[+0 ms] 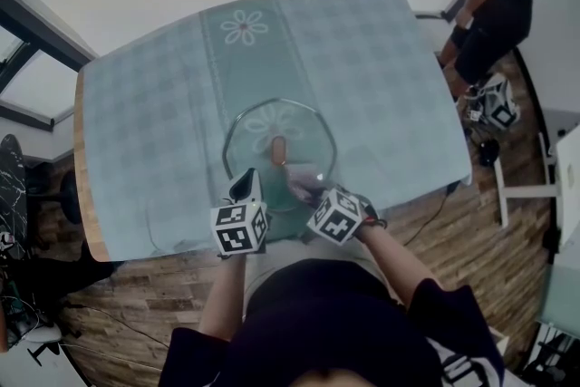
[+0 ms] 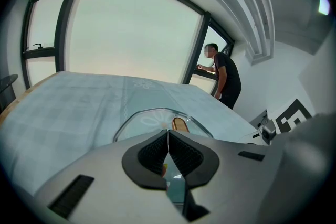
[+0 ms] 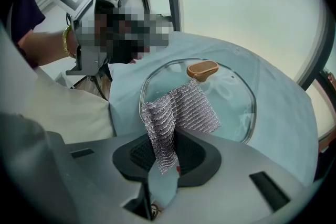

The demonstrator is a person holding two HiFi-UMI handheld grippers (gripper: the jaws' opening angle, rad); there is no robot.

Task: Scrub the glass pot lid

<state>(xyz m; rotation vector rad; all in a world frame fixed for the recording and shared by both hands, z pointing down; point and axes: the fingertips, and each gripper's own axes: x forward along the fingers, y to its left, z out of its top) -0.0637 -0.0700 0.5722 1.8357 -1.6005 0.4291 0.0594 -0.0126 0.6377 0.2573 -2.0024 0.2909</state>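
Our right gripper (image 3: pixel 164 157) is clamped on a silvery mesh cloth (image 3: pixel 181 110), whose free end reaches over the near part of the glass pot lid (image 3: pixel 233 94), just short of its brown knob (image 3: pixel 202 68). Our left gripper (image 2: pixel 168 150) is closed tight at the lid's near left rim; we cannot tell whether it pins the rim. The lid lies knob-up on the tablecloth (image 1: pixel 145 122), close to the table's near edge. We judge the scrubbing is in hand. Next we should press the mesh flat and sweep it across the glass.

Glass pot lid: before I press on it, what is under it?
Through the glass pot lid only the tablecloth and its printed flower show. The near edge is covered by the mesh cloth in the right claw, hiding what lies beneath there.
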